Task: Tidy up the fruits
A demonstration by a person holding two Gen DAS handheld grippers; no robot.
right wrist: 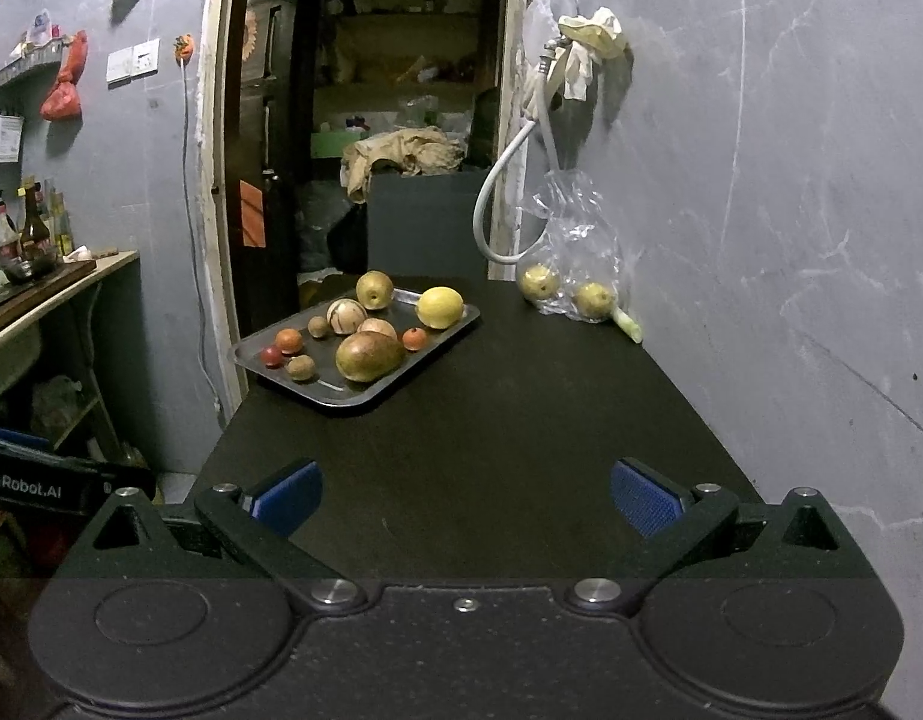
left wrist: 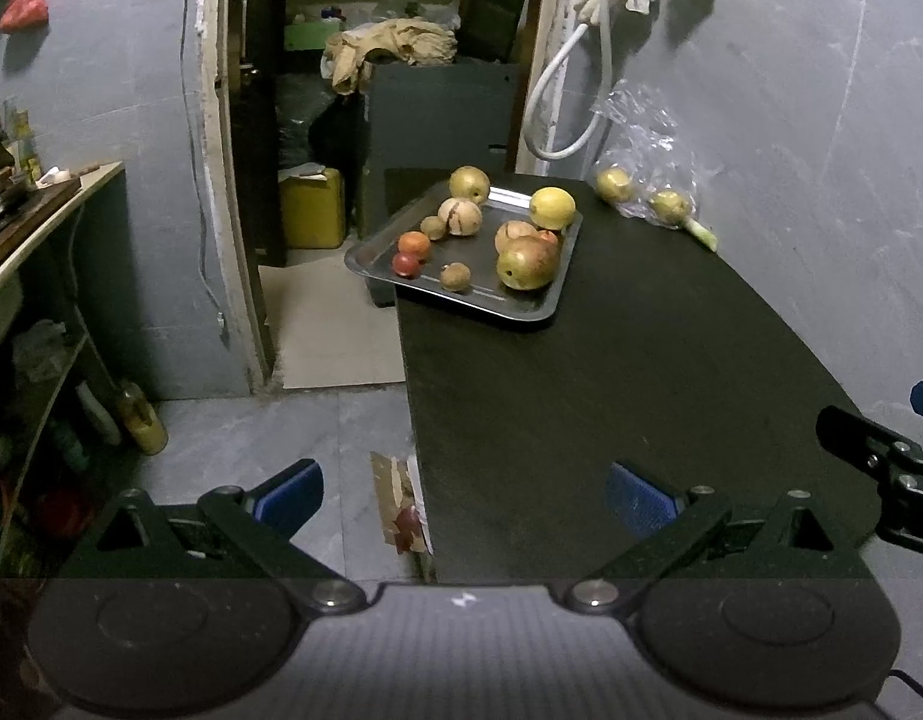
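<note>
Two pears point(right wrist: 566, 291) sit in a clear bag point(right wrist: 572, 222) at the far right of the surface point(right wrist: 491, 450), against the wall, well apart from the tray point(right wrist: 347, 399). We count about ten fruits already on the tray: a mango point(right wrist: 368, 356) at the front, a lemon point(right wrist: 439, 307) at the back right, another pear point(right wrist: 374, 290) at the back rim, two pale round fruits with dark seams point(right wrist: 347, 316), two small brown ones point(right wrist: 301, 367), and three small reddish ones point(right wrist: 289, 341). The tray sits at the far left corner of the surface, with its left end overhanging the edge.

We read the job as mostly done or not yet started; these views alone cannot settle which. If the tray is the target, only the bagged pears are left. If sorting by kind is wanted, the tray fruits lie mixed and the work is ahead of us.

Left tool point(left wrist: 464, 495): jaws spread wide, nothing between the blue pads point(left wrist: 638, 498), hanging over the near left edge of the surface. Right tool point(right wrist: 464, 495): jaws also spread wide, empty, over the near end of the surface and pointing toward the tray and bag. Neither touches any fruit. The right tool's tip point(left wrist: 881, 456) shows at the right edge of the left view, so the two are near each other.

Next likely target, we guess: the bagged pears, closer to the right tool's side. The thin bag may snag.
</note>
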